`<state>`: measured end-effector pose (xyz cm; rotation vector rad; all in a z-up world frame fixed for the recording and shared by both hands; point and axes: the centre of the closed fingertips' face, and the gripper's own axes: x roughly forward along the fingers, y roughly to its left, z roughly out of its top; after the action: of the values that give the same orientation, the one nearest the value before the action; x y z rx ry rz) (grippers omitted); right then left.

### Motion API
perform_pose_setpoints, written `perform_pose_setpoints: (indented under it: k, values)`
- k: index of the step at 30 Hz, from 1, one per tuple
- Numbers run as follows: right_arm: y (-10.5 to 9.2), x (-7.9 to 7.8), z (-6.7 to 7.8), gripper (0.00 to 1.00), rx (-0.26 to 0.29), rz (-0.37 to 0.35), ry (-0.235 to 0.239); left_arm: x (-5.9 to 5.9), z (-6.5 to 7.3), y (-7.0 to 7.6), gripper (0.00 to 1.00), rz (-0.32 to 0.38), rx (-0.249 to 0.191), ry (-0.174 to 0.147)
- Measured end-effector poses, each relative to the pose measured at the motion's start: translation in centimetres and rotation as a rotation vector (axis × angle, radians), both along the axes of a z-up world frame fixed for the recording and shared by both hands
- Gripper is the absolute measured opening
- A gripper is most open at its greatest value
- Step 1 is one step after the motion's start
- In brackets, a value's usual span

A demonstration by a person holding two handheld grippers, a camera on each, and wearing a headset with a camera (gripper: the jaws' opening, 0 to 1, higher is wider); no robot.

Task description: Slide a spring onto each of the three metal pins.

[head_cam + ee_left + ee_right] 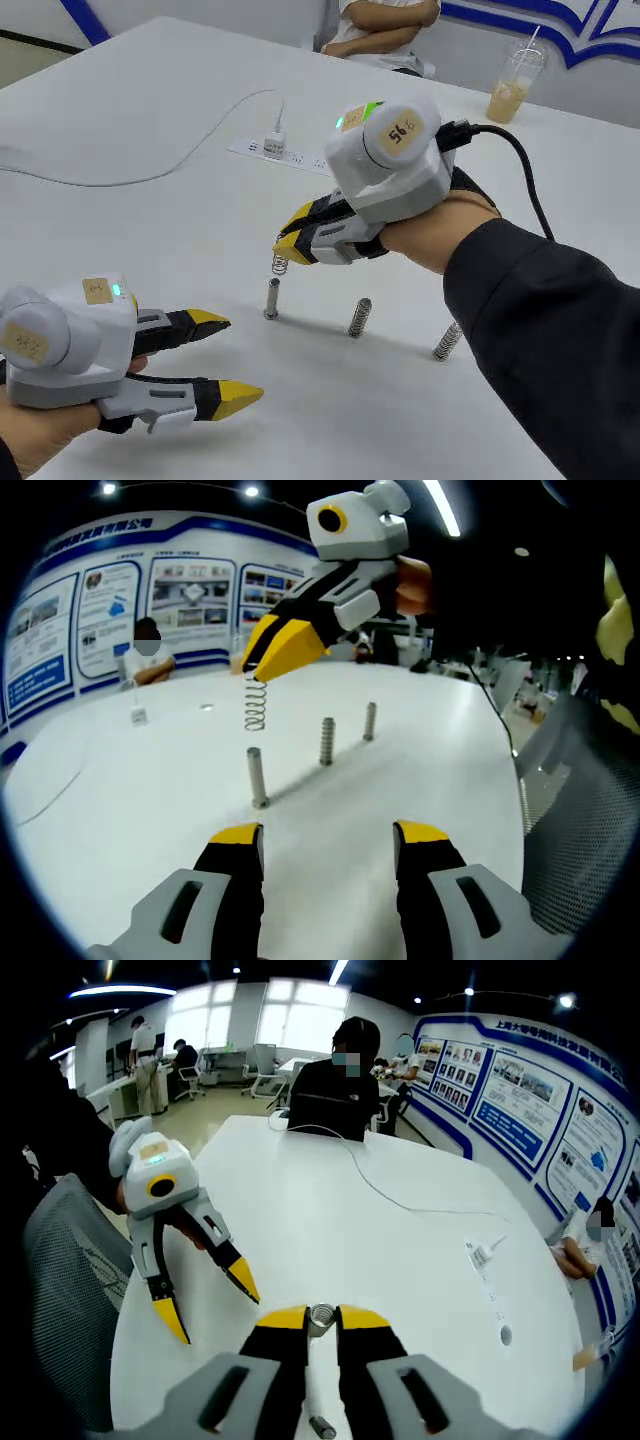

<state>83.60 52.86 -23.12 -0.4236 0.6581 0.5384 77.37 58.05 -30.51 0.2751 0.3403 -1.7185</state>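
A small coiled metal spring [279, 264] hangs upright from the yellow tips of the right gripper [285, 247], whose jaws are pressed together on its top end. In the right gripper view the spring [321, 1318] sits squeezed between the two tips. Its lower end is just above a bare upright metal pin [271, 298] standing on the white table [150, 230], with a small gap between them. Further along the row, a second pin [359, 317] and a third pin [446, 341] each already wear a coil. The left gripper [228, 358] hovers low near the bare pin, its jaws spread wide and holding nothing. Farther back on the table lie a white power strip [280, 152] with a white cable [150, 178], and a clear plastic cup of amber drink [515, 85].
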Motion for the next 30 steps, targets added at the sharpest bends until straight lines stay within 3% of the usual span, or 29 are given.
perform_pose_setpoints:
  k: [30]
  values:
    - [0.1,-0.1,-2.2,0.11,0.0,-0.003,0.042,0.0,-0.5,0.1,0.53,0.005,0.005,0.011]
